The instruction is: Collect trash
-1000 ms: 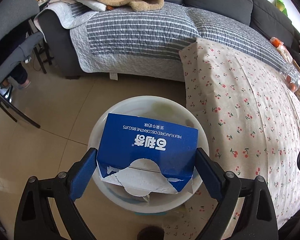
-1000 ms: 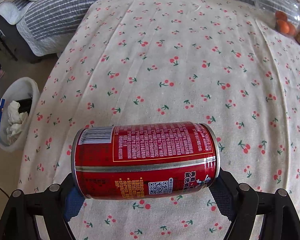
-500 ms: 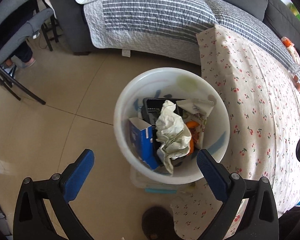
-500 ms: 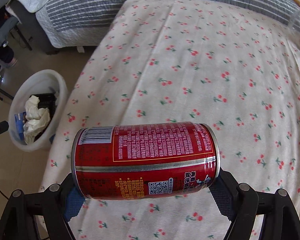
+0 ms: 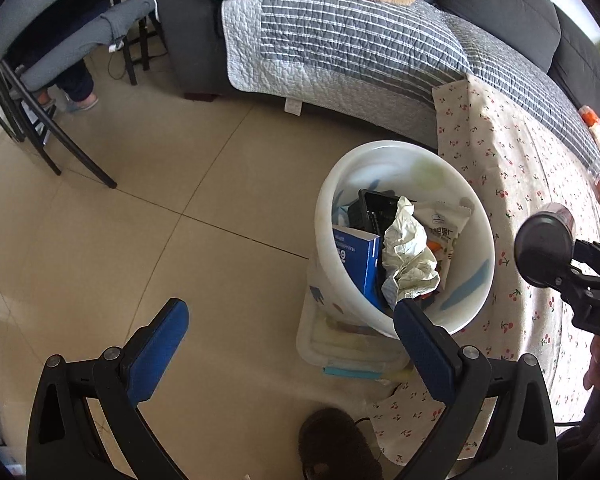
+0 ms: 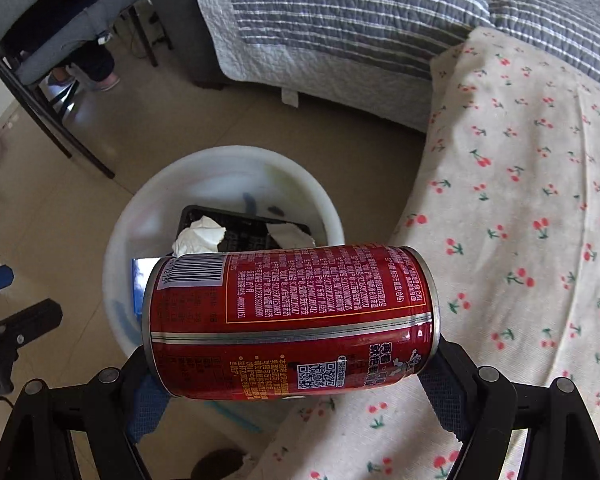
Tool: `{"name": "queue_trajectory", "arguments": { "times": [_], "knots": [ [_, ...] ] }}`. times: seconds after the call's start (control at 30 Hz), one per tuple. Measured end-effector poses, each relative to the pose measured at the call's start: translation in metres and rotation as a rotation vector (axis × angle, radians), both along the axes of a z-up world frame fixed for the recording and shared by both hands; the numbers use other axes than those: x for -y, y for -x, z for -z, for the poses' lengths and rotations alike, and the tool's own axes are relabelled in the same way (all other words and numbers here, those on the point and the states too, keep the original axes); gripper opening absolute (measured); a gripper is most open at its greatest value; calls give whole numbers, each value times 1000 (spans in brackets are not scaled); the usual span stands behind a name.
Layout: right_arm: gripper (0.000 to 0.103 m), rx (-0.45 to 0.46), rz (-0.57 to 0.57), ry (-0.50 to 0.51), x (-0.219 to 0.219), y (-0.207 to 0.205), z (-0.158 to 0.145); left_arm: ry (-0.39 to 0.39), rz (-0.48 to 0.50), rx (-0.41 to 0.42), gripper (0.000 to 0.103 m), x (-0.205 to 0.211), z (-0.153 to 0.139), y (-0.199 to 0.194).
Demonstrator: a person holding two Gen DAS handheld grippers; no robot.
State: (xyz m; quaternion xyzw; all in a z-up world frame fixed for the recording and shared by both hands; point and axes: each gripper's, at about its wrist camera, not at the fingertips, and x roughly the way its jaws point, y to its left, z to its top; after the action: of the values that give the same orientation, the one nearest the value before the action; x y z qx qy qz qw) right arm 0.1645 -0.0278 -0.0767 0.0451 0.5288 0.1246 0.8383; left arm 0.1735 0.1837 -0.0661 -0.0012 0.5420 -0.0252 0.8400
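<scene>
The right tongs (image 6: 292, 388) pinch a red drink can (image 6: 290, 320) sideways above the white trash bin (image 6: 324, 204), beside the cherry-print cloth (image 6: 520, 220). The left tongs (image 5: 292, 344) are spread, empty, over the tiled floor (image 5: 180, 216). The blue biscuit box (image 5: 356, 260) and crumpled paper (image 5: 408, 252) lie inside the bin.

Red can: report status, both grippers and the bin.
Left gripper open, empty. Right gripper shut on red can, held sideways above white bin. Blue box already binned. Nothing blocking.
</scene>
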Motion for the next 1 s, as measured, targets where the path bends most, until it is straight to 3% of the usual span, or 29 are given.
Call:
{"name": "queue_trajectory", "arguments": {
  "times": [0.13, 0.2, 0.23, 0.43, 0.67, 1.0],
  "knots": [
    [88, 0, 6, -15, -9, -15, 7, -2, -7, -12, 103, -7, 4, -1],
    [94, 21, 10, -42, -9, -16, 4, 6, -13, -12, 103, -9, 3, 0],
    [103, 30, 20, -54, -7, -16, 1, 9, -14, -10, 103, -10, 3, 0],
    [103, 63, 62, -61, 17, 1, -23, 5, -8, 10, 103, -4, -3, 2],
    [103, 105, 182, -2, 80, 60, -48, 0, 66, 49, 103, 30, -15, 22],
    [103, 140, 329, 125, 168, 163, -78, -8, 238, 95, 103, 123, -35, 83]
  ]
}}
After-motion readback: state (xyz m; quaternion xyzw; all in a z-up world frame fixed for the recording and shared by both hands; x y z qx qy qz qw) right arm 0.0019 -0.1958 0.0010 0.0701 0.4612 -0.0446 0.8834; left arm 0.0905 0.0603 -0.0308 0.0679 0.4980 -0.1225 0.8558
